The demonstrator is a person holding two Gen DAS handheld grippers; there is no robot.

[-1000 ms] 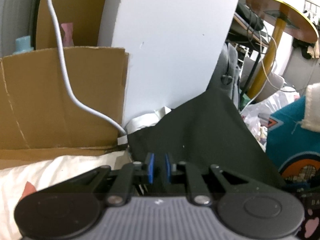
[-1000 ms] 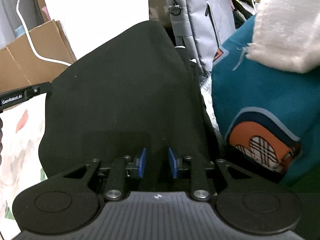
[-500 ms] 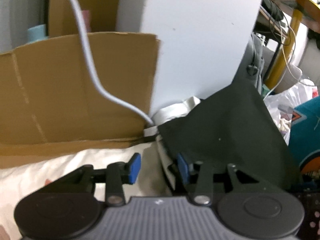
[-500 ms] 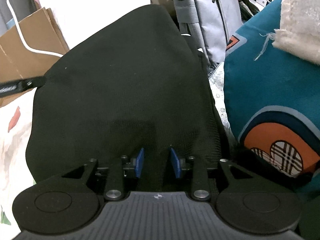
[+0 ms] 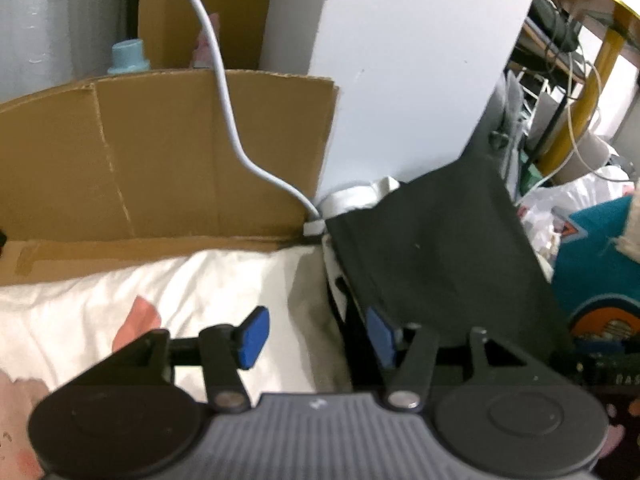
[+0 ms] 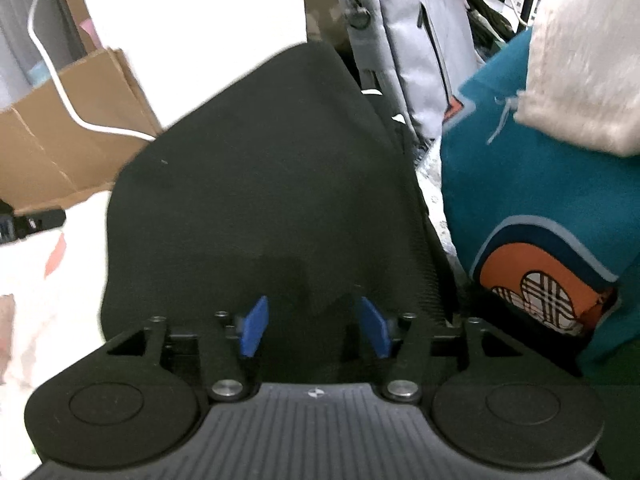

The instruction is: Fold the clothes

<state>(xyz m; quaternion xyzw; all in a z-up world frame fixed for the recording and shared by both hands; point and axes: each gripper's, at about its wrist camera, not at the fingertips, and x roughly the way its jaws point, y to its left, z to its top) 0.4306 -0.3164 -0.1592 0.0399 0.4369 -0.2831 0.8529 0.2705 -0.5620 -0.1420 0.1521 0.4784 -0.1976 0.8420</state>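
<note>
A folded black garment lies flat on a white sheet with pink prints. It also shows in the left wrist view, at the right. My left gripper is open and empty at the garment's left edge, over the sheet. My right gripper is open and empty, low over the near part of the garment. A teal garment with an orange patch is piled at the right, with a cream fleece piece on top.
A cardboard box and a white board stand behind the sheet. A white cable hangs down to a plug by the garment's corner. A grey backpack stands behind. A yellow round table is at the far right.
Both grippers have opened and let go of the black garment. The left gripper has moved left, off the garment's edge. The garment now lies flat.
</note>
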